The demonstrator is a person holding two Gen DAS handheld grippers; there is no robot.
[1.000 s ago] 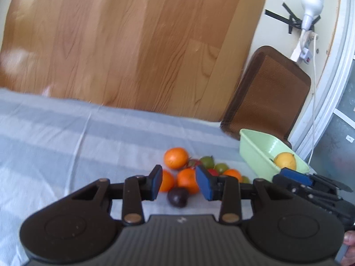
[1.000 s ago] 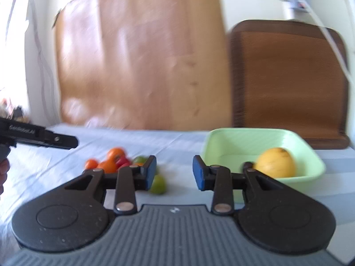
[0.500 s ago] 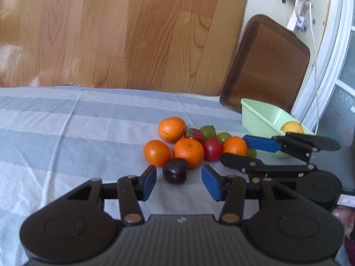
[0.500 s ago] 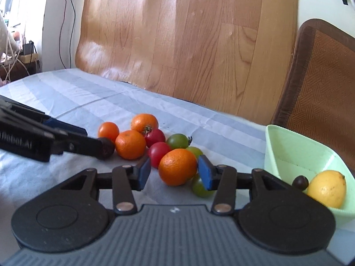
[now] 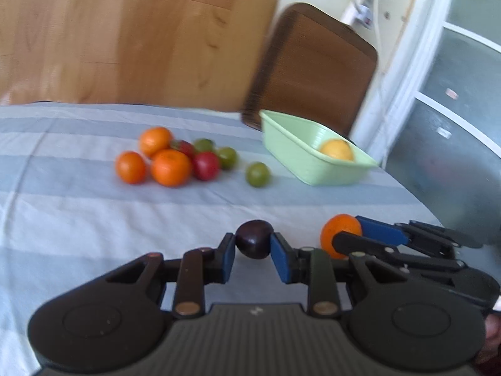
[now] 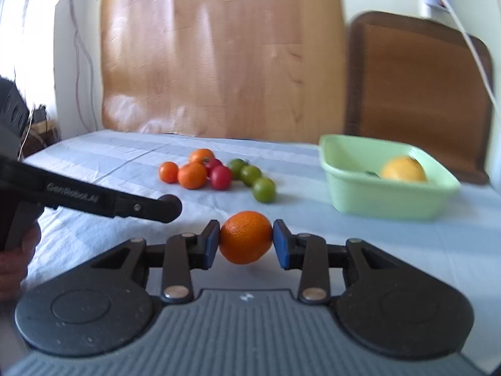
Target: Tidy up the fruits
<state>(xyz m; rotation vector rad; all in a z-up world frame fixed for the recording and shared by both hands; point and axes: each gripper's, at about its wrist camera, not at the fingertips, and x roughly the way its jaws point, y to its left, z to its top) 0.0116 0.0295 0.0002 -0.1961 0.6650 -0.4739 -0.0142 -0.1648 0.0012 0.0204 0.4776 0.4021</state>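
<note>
So left gripper [image 5: 253,252] fingers are clamped on a dark plum [image 5: 254,243], right gripper [image 6: 245,242] fingers closing, squeezing an orange [image 6: 245,241].

Blue pads on black left gripper [image 5: 253,252] w/ dark purple plum [image 5: 254,243]. Right gripper [image 6: 245,242], same colours: orange mandarin [image 6: 245,237]. Tablecloth [image 5: 94,213] pale blue/white stripes. Basin [image 6: 385,199] light green, yellow lemon [image 6: 404,169] inside. Red tomato [image 6: 221,177], green tomato [image 6: 264,189].
</note>
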